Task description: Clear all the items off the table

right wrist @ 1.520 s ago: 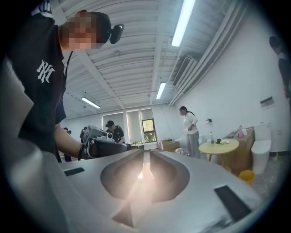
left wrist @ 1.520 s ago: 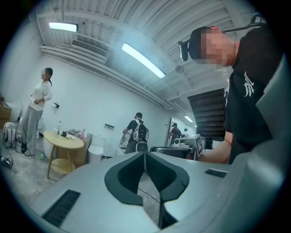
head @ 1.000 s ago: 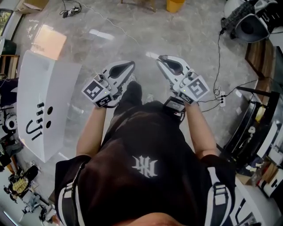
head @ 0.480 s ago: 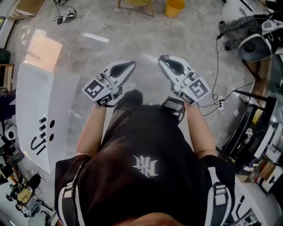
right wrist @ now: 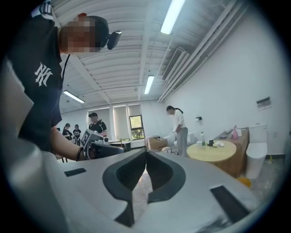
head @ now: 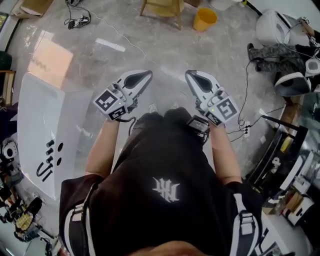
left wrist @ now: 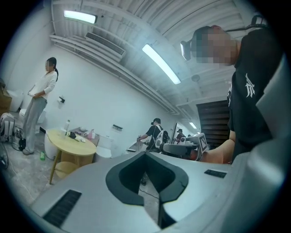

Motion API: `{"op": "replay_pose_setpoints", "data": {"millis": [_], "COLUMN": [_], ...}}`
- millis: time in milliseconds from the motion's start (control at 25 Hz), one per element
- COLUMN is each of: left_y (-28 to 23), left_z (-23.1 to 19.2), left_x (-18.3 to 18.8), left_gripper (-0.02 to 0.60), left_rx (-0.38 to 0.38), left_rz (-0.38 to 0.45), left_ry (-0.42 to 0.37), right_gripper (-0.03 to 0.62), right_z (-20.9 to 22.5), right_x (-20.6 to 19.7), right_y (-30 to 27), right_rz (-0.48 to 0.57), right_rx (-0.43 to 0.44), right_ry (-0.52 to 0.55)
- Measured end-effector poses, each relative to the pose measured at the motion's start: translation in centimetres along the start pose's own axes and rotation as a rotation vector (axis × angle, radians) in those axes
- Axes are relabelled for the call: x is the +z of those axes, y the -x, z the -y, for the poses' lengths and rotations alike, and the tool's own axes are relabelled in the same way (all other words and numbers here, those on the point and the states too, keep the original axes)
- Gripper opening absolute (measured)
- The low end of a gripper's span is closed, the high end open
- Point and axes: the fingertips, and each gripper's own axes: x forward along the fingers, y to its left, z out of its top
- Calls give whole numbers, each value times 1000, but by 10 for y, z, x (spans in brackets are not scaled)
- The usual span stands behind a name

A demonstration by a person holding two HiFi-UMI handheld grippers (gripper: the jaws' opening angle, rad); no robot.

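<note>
My left gripper (head: 148, 74) and right gripper (head: 189, 74) are held level side by side over the marble floor, in front of the person's body. The left gripper (left wrist: 145, 154) is shut, tips touching, with nothing in it. The right gripper (right wrist: 146, 151) has just been closing and its tips now meet with nothing between them. Some way ahead stands a round yellow table (left wrist: 75, 142) (right wrist: 213, 152) bearing bottles and small items. Neither gripper is near it.
A person (left wrist: 38, 104) (right wrist: 178, 128) stands beside the round table. More people are in the background. A yellow bucket (head: 205, 19) and wooden legs (head: 161, 9) lie ahead on the floor. A white panel (head: 45, 125) is at the left. Cables (head: 247, 75) and gear are at the right.
The floor has slid toward the bottom of the head view as the person walked forward. The yellow bucket and wooden legs have come further into view. Both grippers keep their pose.
</note>
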Motion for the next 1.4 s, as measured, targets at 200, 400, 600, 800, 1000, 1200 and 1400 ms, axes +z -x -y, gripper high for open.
{"op": "replay_pose_setpoints", "data": {"millis": [200,400,600,800,1000,1200,1400], "left_y": [-26,-66,-118,-162,-189,-208,-216], "left_z": [-33,-68,-110,-139,-165,-187,-214], "left_x": [8,13,27,49,65,79,89], "left_gripper": [12,12,12,12,12,12,12], "left_rx": [19,56,92,101,121,119,99], "left_rz": [-8,-33,-39,-57,-54,-53,-40], "left_ry": [-13,-24,0,-29,-36,-45,-26], "right_gripper": [5,5,5,5,5,5,5], "right_z": [42,96,161,220,255,285,304], "right_x": [2,7,22,38,47,58,66], "right_y": [-12,-32,-52,-70,-87,-103,-124], "right_rz": [10,17,30,30,22,31,13], "right_rx": [-3,24,56,70,86,77,55], "right_ry": [-11,-3,40,42,41,41,42]}}
